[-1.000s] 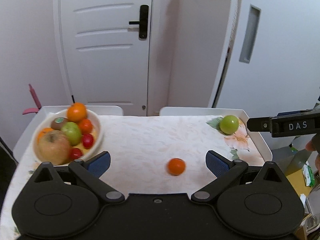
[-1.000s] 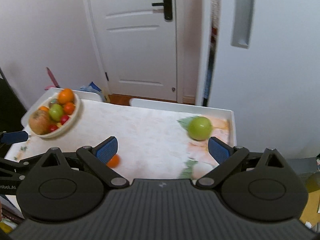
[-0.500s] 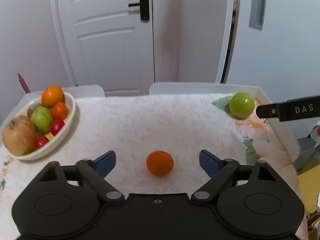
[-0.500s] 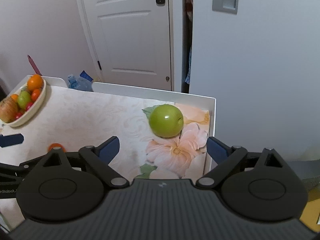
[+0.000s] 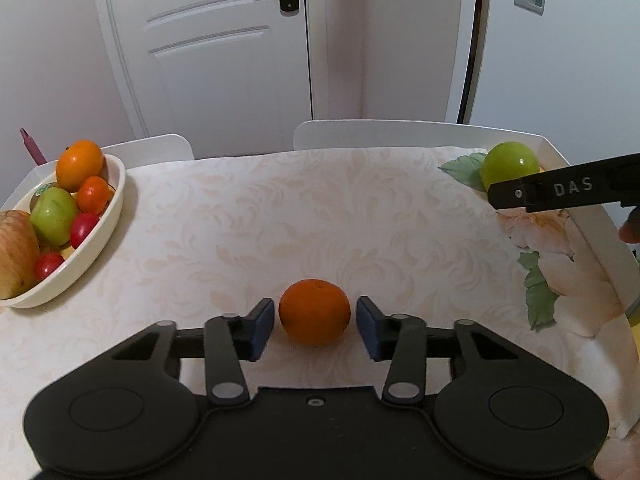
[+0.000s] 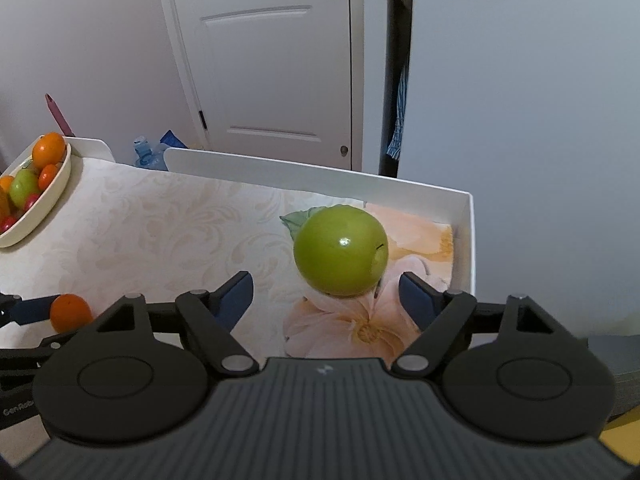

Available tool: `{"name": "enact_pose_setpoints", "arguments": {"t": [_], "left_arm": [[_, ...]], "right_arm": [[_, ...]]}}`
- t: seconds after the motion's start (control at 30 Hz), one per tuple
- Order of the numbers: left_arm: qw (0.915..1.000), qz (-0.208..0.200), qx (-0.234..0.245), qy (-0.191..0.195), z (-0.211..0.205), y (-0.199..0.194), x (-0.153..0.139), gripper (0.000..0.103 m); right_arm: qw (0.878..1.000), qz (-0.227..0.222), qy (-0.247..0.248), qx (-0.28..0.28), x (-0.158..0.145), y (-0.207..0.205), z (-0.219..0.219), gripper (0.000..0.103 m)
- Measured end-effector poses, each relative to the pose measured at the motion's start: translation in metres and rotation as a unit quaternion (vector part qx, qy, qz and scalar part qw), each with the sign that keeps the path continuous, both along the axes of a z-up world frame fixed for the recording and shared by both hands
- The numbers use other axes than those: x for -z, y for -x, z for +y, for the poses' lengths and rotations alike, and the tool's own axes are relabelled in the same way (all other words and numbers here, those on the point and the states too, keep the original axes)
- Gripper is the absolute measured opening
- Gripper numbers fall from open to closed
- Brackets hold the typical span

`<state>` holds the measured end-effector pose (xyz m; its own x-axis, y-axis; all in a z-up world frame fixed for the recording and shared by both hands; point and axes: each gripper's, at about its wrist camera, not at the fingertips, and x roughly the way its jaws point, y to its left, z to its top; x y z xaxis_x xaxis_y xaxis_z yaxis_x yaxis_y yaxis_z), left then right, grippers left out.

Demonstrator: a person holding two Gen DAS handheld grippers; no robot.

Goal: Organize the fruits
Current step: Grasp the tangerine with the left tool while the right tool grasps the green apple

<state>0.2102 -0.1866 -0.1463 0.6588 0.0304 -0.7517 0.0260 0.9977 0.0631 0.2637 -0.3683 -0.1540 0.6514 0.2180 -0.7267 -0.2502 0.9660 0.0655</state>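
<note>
**2 grippers down on 2 loose fruits**

Nearest, the left gripper (image 5: 315, 320) has its 2 blue pads just beside the orange tangerine (image 5: 314, 312), 1 at its 9 o'clock side and 1 at its 3 o'clock side. The jaws have just been closing, and a thin sliver of gap shows on each side, so the pads are not yet pressing the fruit. The tangerine sits on the pale patterned tablecloth (image 5: 320, 216).

The right gripper (image 6: 326, 294) stands wide, its jaws having just closed a little. The green apple (image 6: 341, 250) lies at 12 o'clock from the fingertips, just past them, on a printed flower near the table's raised white rim (image 6: 466, 240). Nothing is gripped there.

Farther off, toward 10 o'clock from the left gripper, the cream bowl (image 5: 108, 216) holds a heap of fruit: oranges, a green apple, red tomatoes. Beyond the table stands a white door (image 5: 224, 52).
</note>
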Motion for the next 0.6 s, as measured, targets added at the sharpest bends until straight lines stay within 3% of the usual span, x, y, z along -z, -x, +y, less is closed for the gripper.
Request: {"name": "enact_pose_setpoints", "arguments": {"t": [0.27,0.6], "left_arm": [[1.0000,0.000,0.008,0.002,0.002,-0.001,0.002,0.041],[0.9999,-0.002,0.015,0.007,0.004,0.001,0.001,0.040]], "right_arm": [[1.000,-0.004,0.008,0.010,0.006,-0.010,0.006,0.094],[0.999,-0.006,0.013,0.028,0.010,-0.024,0.006,0.083]]}}
